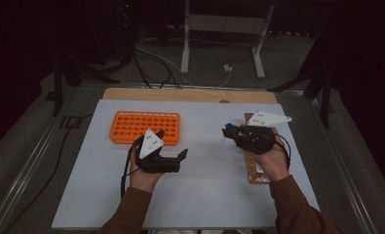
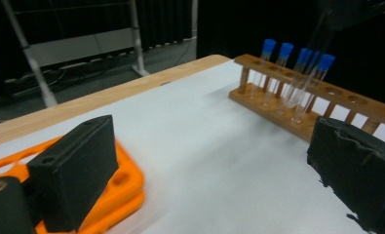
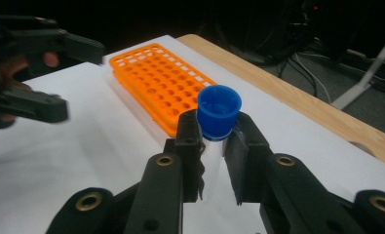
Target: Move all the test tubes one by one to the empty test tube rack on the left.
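The right gripper (image 3: 213, 141) has its two black jaws closed on a clear plastic test tube with a blue cap (image 3: 218, 113), gripping it just below the cap so that the cap stands up between the jaw tips. In the high view this gripper (image 1: 230, 132) is held above the white table mat (image 1: 200, 195), just left of the brown wooden test tube rack (image 1: 256, 171) that lies along the mat's right edge, and the tube's thin clear body slants down from the jaws.

The left gripper (image 1: 180, 157) sits well left of the wooden rack, near the front right corner of the orange plastic tube rack with many round holes (image 1: 144, 126). Its jaws stand wide apart and hold nothing; in the left gripper view bare mat shows between them (image 2: 219, 185).

In that same view the wooden rack (image 2: 287, 109) carries several more blue-capped clear tubes (image 2: 282, 73) at its far end, while the nearer holes are empty.
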### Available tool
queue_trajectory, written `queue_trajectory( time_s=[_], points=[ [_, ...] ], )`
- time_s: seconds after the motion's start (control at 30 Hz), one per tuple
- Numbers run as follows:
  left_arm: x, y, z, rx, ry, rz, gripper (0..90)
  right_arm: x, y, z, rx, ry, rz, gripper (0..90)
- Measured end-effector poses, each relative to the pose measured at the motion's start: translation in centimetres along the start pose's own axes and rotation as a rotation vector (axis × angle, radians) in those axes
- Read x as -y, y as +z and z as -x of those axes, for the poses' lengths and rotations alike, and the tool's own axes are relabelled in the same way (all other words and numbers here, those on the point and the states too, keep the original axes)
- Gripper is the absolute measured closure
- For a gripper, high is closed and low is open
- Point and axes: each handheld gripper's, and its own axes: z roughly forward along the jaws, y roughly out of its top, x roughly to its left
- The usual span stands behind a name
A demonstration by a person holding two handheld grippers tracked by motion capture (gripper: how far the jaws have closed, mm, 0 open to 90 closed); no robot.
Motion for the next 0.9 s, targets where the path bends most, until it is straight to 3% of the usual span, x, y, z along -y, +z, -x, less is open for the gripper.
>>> queue_trajectory(
  time_s=[0.23, 0.37, 0.53, 0.57, 0.6, 0.63, 0.67, 0.9],
  points=[
    [-0.5, 1.7, 1.0, 0.044, 0.005, 0.005, 8.8, -0.6, 1.4, -0.9, -0.025, -0.011, -0.013, 77.0],
    [-0.7, 2.6, 1.6, 0.065, 0.001, 0.015, 16.9, -0.9, 2.3, -1.5, -0.047, -0.016, -0.016, 77.0],
    [-1.1, 3.6, 2.5, 0.078, 0.033, 0.020, 25.3, -1.2, 3.1, -2.3, -0.076, -0.019, -0.020, 77.0],
    [-1.1, 3.8, 2.7, 0.079, 0.035, 0.022, 29.6, -1.2, 3.2, -2.5, -0.082, -0.019, -0.021, 77.0],
    [-1.2, 3.9, 2.8, 0.090, 0.040, 0.024, 41.4, -1.3, 3.3, -2.7, -0.091, -0.020, -0.019, 77.0],
    [-1.2, 4.0, 2.8, 0.105, 0.041, 0.027, 41.4, -1.3, 3.3, -2.7, -0.091, -0.020, -0.019, 77.0],
    [-1.3, 4.2, 3.0, 0.114, 0.054, 0.028, 49.2, -1.4, 3.3, -2.9, -0.101, -0.015, -0.015, 77.0],
    [-1.3, 4.2, 3.1, 0.141, 0.055, 0.041, 63.7, -1.3, 3.6, -3.2, -0.123, -0.013, -0.022, 77.1]
  ],
)
